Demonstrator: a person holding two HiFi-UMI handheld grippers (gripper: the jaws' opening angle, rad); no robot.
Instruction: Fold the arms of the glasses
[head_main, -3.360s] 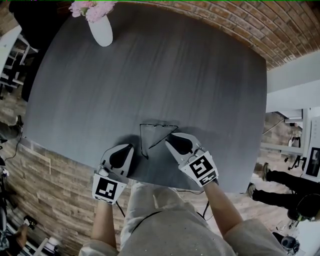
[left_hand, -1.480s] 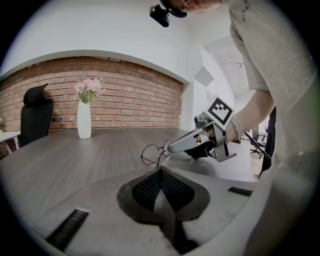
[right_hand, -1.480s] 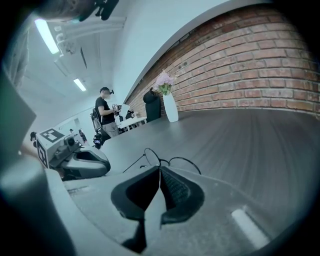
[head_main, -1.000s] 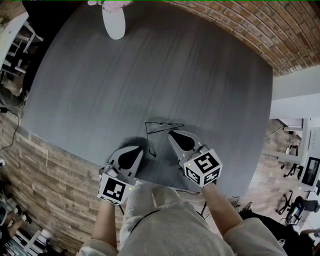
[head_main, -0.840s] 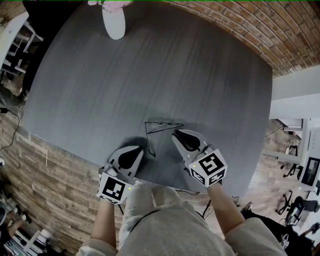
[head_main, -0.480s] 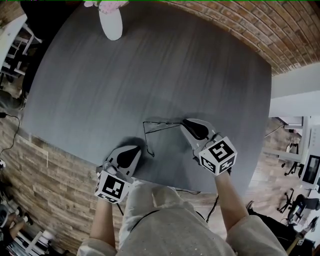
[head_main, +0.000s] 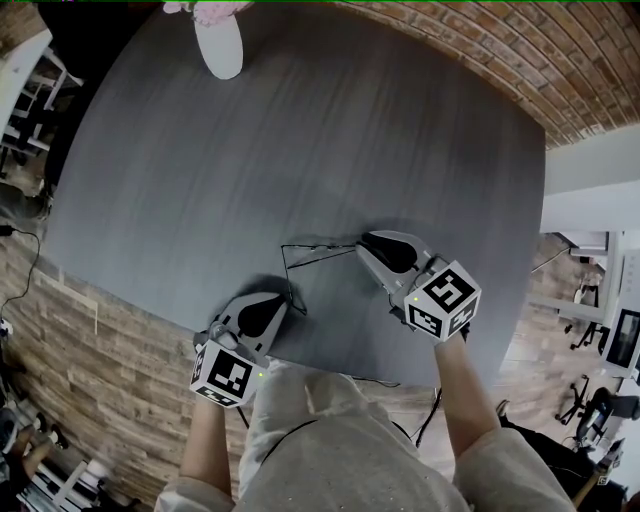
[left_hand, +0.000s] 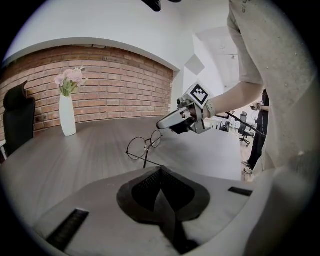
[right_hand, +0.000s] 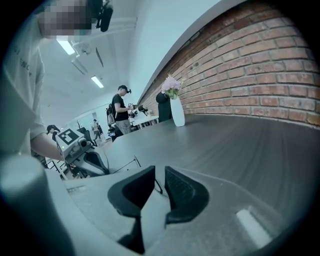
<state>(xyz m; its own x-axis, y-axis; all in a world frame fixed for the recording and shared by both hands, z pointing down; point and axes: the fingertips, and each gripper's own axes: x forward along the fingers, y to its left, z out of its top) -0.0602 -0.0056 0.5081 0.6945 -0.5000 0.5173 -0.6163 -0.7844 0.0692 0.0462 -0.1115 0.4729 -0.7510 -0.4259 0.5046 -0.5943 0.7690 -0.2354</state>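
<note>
Thin wire-framed round glasses (head_main: 318, 247) lie on the dark grey table (head_main: 350, 130) near its front edge. One arm sticks out toward me and ends beside my left gripper (head_main: 283, 303). That gripper is shut, and in its own view the arm's tip (left_hand: 150, 163) runs up to its closed jaws (left_hand: 160, 169). I cannot tell whether it is pinched. My right gripper (head_main: 362, 243) sits at the right end of the glasses. Its jaws (right_hand: 159, 172) are opening, and a thin curved wire of the frame (right_hand: 159, 188) shows in the gap, clear of both pads.
A white vase (head_main: 218, 45) with pink flowers stands at the table's far left edge. A brick wall (head_main: 480, 50) runs behind the table. In the right gripper view, people (right_hand: 120, 115) stand among desks well beyond the table.
My right gripper has moved right and slightly away from me, to the right end of the glasses, and its jaws have parted. The left gripper has barely moved.
</note>
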